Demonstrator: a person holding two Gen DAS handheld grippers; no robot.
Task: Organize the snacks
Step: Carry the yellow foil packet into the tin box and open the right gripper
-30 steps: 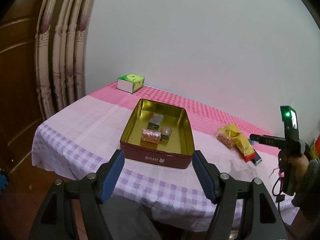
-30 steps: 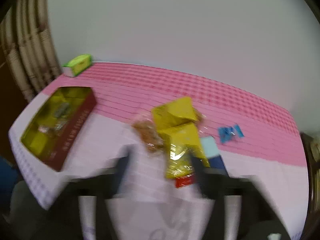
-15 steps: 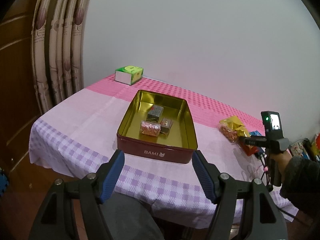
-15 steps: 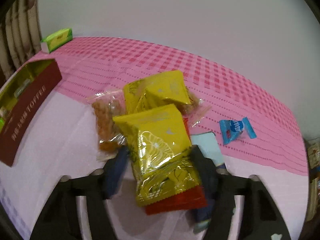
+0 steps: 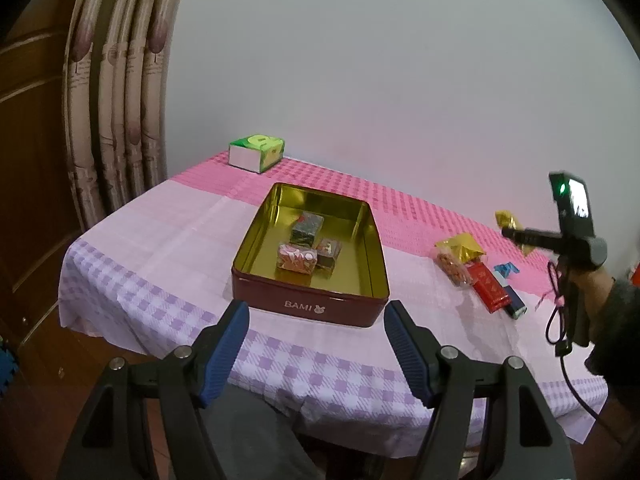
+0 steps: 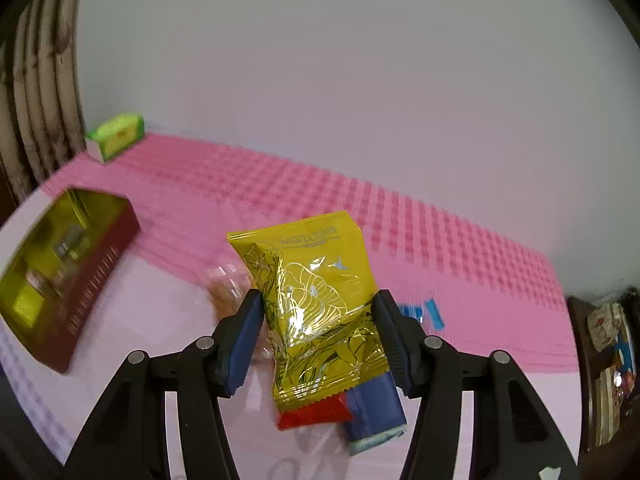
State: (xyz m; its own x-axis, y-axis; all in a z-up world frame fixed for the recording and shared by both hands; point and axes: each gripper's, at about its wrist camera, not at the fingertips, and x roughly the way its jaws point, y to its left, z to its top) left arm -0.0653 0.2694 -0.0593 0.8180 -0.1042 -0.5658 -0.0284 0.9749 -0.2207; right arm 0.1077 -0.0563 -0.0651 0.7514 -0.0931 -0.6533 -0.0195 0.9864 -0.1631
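Pink-and-lilac checked cloth covers the desk [image 5: 168,248]. Right gripper [image 6: 316,336]: fingers, having just closed, clamp a yellow foil snack packet [image 6: 316,304] lifted above the desk. Left gripper [image 5: 316,344]: fingers apart, empty, in front of the open maroon rectangular tin [image 5: 312,304] containing three wrapped sweets [image 5: 308,244]. Green tissue box [image 5: 258,152] at the far corner.

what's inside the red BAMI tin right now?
The red rectangular tin with a gold interior holds three small wrapped snacks: a dark one, a pink one and a brown one. Its near wall hides part of the floor.
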